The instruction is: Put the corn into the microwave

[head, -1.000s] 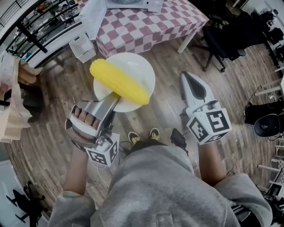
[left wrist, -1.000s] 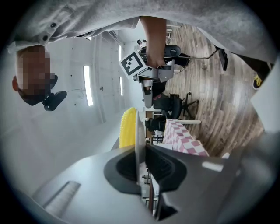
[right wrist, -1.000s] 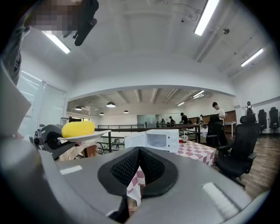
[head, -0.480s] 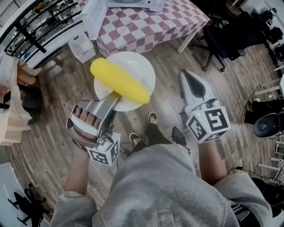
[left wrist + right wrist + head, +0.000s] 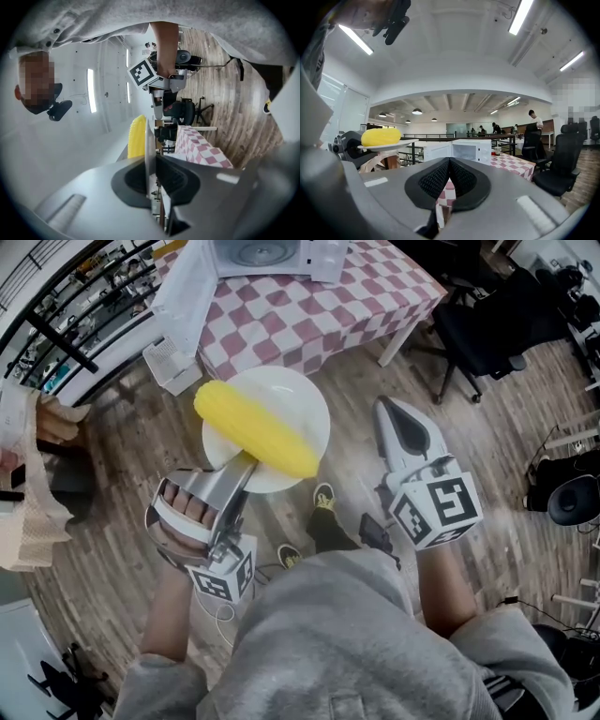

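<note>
1. Floor: wood plank, fills most of the head view.
2. Table: pink/white check cloth, at 12 o'clock in the head view. Also in the right gripper view, approx. 3 o'clock of centre.
3. Office chair: black, at 3 o'clock of the table, on the floor.
4. Microwave: white, on the table, cut off by the top edge of the frame. Door is swung open at the unit's 9 o'clock side. The right gripper view shows the cavity facing the camera.
5. Plate: white, round, in the air above the floor, at 6 o'clock of the table and clear of it. Approx. level.
6. Left gripper: at 7 o'clock of the plate. Jaws clamped on the plate rim. The left gripper view shows the rim edge-on between the pads.
7. Right gripper: at 3 o'clock of the plate, not touching it. Jaws closed together, nothing between them, per the right gripper view.
8. Corn: yellow cob, lying on the plate. Long axis runs 10 o'clock to 4 o'clock, w/ the 10 o'clock end overhanging the rim. Not in the microwave.
9. Marker cube: on the right gripper, at 6 o'clock of its jaws.
</note>
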The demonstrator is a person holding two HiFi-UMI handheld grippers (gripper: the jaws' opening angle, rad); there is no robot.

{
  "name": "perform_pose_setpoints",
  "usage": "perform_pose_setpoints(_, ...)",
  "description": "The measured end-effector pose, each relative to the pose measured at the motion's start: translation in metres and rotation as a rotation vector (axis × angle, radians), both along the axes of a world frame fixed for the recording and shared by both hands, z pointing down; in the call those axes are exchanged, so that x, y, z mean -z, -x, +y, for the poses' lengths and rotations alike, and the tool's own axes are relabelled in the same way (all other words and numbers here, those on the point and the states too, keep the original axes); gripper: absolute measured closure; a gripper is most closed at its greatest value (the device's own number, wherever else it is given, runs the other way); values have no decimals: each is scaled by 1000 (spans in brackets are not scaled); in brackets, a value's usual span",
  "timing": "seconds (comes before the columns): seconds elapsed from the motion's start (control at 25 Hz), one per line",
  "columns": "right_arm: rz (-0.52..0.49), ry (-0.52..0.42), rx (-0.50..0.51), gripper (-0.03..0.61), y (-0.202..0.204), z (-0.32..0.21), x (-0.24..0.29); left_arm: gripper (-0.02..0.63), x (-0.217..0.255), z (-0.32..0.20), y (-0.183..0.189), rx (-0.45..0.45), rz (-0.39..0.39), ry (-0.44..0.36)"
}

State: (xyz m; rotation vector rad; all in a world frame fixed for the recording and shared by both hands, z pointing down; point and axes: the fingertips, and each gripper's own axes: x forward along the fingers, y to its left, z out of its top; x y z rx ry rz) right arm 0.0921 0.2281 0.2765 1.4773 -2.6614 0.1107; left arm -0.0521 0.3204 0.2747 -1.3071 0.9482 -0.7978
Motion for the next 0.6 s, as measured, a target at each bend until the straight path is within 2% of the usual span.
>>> perform_pose_setpoints(0.6,-14,2,20,580,-49,-139,2,586,4,-133,-49,24,-25,14)
